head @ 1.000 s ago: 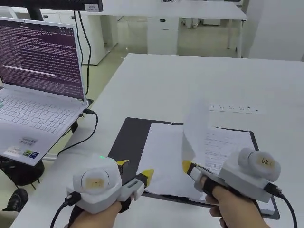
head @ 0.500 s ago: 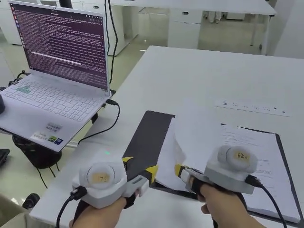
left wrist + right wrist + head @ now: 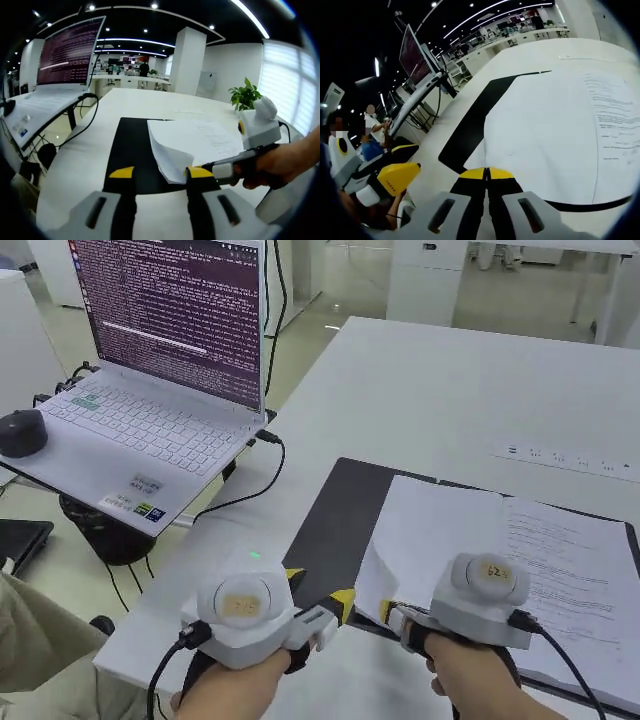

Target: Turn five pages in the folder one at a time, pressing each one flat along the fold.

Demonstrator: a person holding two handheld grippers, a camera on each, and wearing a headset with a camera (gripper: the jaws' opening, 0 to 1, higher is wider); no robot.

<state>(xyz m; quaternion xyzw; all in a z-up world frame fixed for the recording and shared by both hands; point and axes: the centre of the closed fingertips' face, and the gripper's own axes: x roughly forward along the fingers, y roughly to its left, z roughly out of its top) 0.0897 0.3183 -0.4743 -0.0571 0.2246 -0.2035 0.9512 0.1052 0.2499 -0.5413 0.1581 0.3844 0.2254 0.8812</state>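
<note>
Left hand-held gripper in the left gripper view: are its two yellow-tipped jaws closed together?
No, the jaws of the left hand-held gripper stand apart, with the flat black folder cover showing between them.

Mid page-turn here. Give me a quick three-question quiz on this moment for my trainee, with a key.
1. True or false: the left gripper has its jaws shut on the page.
2. What holds the page's near edge? A) right gripper B) left gripper C) nothing
3. Fill in: in the head view, the open laptop stands to the ___ of the folder.
Key: 1 false, its jaws stand open and empty; 2 A; 3 left.
</note>
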